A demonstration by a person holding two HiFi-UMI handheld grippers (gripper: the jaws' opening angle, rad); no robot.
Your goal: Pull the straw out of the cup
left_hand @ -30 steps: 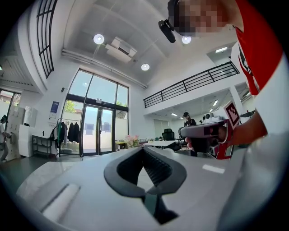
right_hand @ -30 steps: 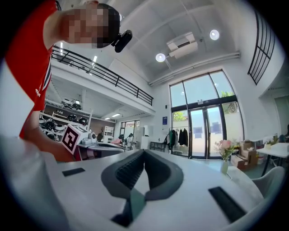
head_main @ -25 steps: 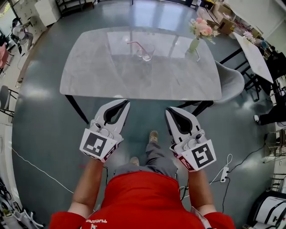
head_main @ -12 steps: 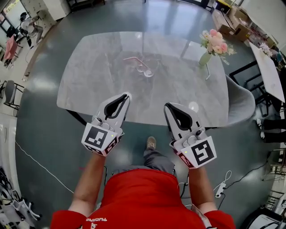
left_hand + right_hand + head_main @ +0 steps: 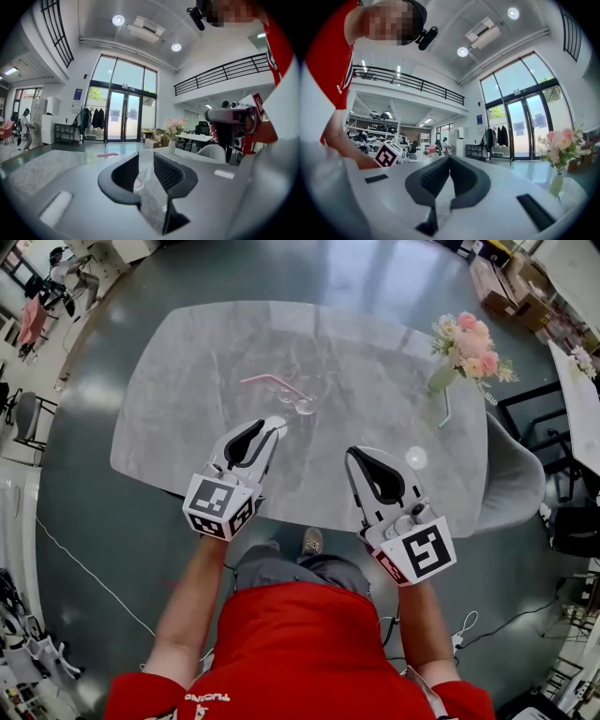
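A clear glass cup (image 5: 306,401) stands near the middle of the grey marble table (image 5: 187,362). A pink bent straw (image 5: 267,383) sticks out of it toward the left. My left gripper (image 5: 275,425) is over the table's near part, just short of the cup. Its jaws are opening and nothing is between them. In the left gripper view the cup (image 5: 139,174) shows through the gap of the left gripper (image 5: 146,161), with the straw (image 5: 108,154) behind on the left. My right gripper (image 5: 352,457) is shut and empty, to the right and short of the cup.
A vase of pink flowers (image 5: 464,351) stands at the table's right end, seen also as flowers (image 5: 559,143) in the right gripper view. A grey chair (image 5: 514,479) sits by the right edge. The person's legs are at the near table edge.
Both grippers have moved forward from in front of the table to over its near part, toward the cup. The left jaws, shut before, now stand apart.
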